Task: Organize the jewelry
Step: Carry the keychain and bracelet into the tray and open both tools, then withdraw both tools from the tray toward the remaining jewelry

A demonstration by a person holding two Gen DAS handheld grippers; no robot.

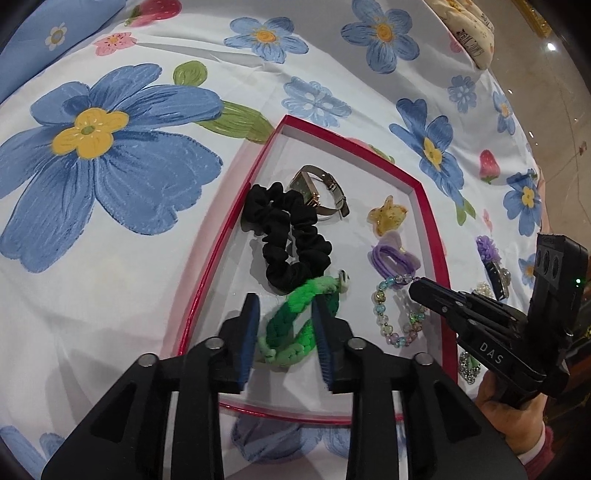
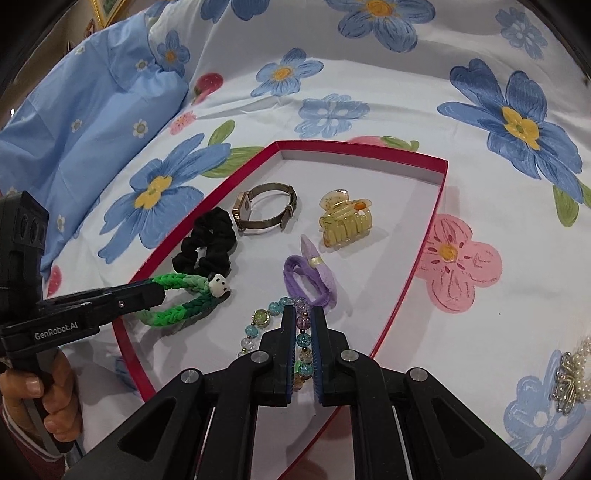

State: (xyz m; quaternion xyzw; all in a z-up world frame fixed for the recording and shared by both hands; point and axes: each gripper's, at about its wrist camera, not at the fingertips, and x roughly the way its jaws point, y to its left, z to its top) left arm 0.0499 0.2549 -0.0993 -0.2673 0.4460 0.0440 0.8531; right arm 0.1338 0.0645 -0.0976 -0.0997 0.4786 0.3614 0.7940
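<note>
A red-rimmed white tray (image 1: 430,206) (image 2: 439,184) lies on a flowered bedsheet. In it are a black scrunchie (image 1: 288,236) (image 2: 207,243), a gold watch (image 1: 321,190) (image 2: 266,210), a yellow claw clip (image 1: 386,218) (image 2: 345,219), a purple hair tie (image 1: 393,256) (image 2: 310,277), a green braided band (image 1: 295,317) (image 2: 184,302) and a beaded bracelet (image 1: 397,314) (image 2: 258,317). My left gripper (image 1: 286,312) (image 2: 162,291) is open, its jaws astride the green band. My right gripper (image 2: 303,314) (image 1: 415,286) is nearly shut around the bracelet's beads.
A purple flower clip (image 1: 489,251) and a pearl piece (image 1: 484,290) lie on the sheet right of the tray. A pearl and gold brooch (image 2: 570,373) lies there too. A blue pillow (image 2: 85,122) sits at the far left. A cream pouch (image 1: 469,29) lies at the back.
</note>
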